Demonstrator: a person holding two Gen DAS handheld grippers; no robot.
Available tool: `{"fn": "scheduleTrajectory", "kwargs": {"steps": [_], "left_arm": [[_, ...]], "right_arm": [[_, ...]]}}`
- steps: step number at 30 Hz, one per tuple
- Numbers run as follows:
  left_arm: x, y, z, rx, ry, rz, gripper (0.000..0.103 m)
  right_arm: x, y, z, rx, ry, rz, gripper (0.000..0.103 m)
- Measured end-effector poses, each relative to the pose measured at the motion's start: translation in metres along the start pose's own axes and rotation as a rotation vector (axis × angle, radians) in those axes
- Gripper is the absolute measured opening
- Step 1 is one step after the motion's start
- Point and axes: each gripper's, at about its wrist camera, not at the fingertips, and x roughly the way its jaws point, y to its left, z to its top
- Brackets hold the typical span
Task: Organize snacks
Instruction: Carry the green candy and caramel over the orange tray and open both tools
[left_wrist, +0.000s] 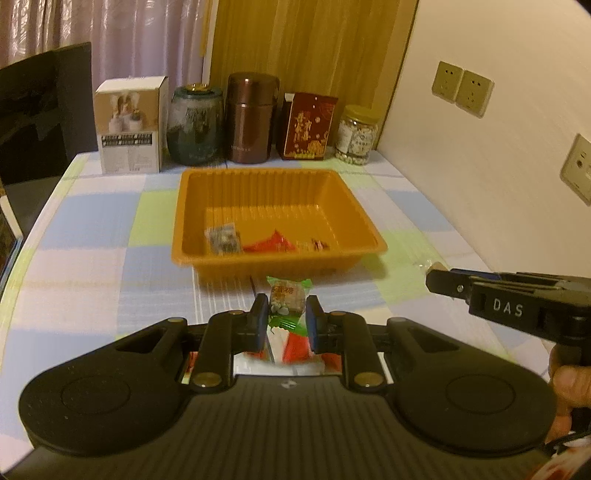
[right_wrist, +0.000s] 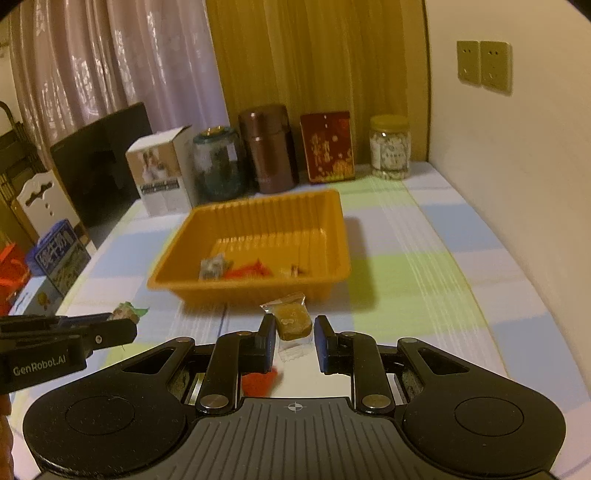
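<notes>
Left tongs (left_wrist: 286, 318) clench green-wrapped candy (left_wrist: 288, 297) | right tongs (right_wrist: 294, 334) clench clear-wrapped brown candy (right_wrist: 291, 320) | both just short of orange tray (left_wrist: 188, 206) | advice: clear the rim before releasing.

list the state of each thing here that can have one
left claw: shut on green-wrapped candy
right claw: shut on clear-wrapped brown candy
orange tray: partly filled, three wrapped snacks inside
white box: upright, closed
brown canister: lid on
clear jar: lid on
</notes>
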Motion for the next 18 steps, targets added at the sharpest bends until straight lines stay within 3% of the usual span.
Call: {"fn": "scheduleTrajectory", "kwargs": {"steps": [11, 18], "left_arm": [[0.052, 0.019, 0.066, 0.013, -0.013, 0.001, 0.019], [0.086, 0.036, 0.082, 0.003, 0.007, 0.010, 0.019]], "right_arm": [[0.061, -0.002, 0.070, 0.019, -0.005, 0.044, 0.023], [0.097, -0.004, 0.085, 0.026, 0.019, 0.055, 0.023]]}}
